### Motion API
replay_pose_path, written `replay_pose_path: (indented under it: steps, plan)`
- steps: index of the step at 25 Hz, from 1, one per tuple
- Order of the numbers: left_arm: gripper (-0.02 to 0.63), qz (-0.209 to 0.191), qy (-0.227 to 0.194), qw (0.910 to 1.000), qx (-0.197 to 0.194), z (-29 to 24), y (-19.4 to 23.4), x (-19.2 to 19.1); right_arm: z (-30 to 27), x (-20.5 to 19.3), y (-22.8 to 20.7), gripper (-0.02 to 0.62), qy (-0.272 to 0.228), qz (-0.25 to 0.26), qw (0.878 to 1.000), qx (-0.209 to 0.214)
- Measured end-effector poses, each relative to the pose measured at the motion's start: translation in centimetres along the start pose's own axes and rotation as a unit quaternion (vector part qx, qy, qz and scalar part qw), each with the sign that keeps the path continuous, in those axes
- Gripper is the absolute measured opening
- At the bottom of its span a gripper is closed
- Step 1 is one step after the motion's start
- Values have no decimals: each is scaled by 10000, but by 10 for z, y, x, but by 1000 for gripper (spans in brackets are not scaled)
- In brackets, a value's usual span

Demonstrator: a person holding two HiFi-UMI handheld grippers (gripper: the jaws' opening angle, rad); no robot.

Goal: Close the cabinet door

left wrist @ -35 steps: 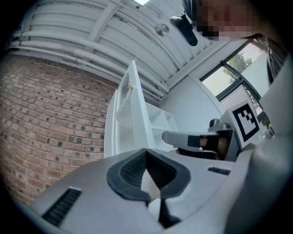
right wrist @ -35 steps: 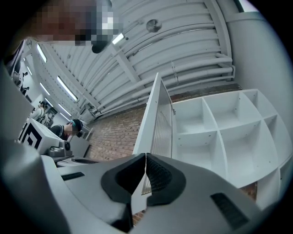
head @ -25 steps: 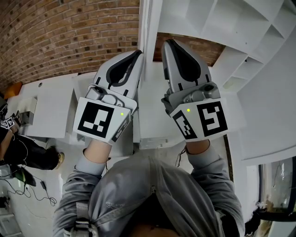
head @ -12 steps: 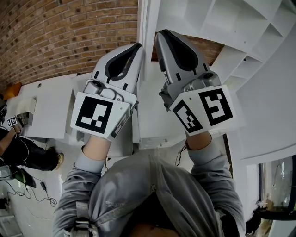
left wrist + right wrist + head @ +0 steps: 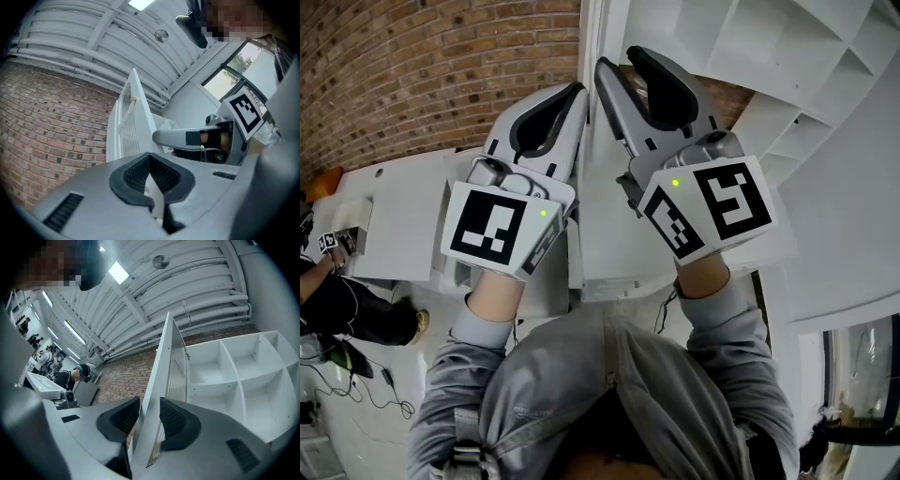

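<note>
- The cabinet door [image 5: 161, 362] stands open, swung out from the cabinet's [image 5: 234, 376] left edge, with its free edge toward me.
- My right gripper [image 5: 149, 404] has just been opening its jaws. They straddle that edge without pinching it.
- My left gripper [image 5: 150, 157] is closed and empty, just left of the door.
- Step in hand: releasing the door. The next move is probably to push the door toward the shelves until it seats.
</note>
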State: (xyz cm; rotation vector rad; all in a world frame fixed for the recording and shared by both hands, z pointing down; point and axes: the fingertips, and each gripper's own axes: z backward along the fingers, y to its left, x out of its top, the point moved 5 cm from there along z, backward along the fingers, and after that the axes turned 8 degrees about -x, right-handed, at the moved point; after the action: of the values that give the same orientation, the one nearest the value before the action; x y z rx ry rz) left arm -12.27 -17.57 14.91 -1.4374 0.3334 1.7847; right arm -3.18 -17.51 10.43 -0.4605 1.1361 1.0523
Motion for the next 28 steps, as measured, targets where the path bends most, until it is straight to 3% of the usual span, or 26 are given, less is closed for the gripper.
replay_pose_path:
  steps: [16,28]
  plan:
    - [6,121,62,9999,0,-3,8,-12,-20,-17,5,169,157,42,9998,-118]
    - [6,274,24,9993,-250,-13,5,-20,-17,-16,-1,169,157,107,9997,-140]
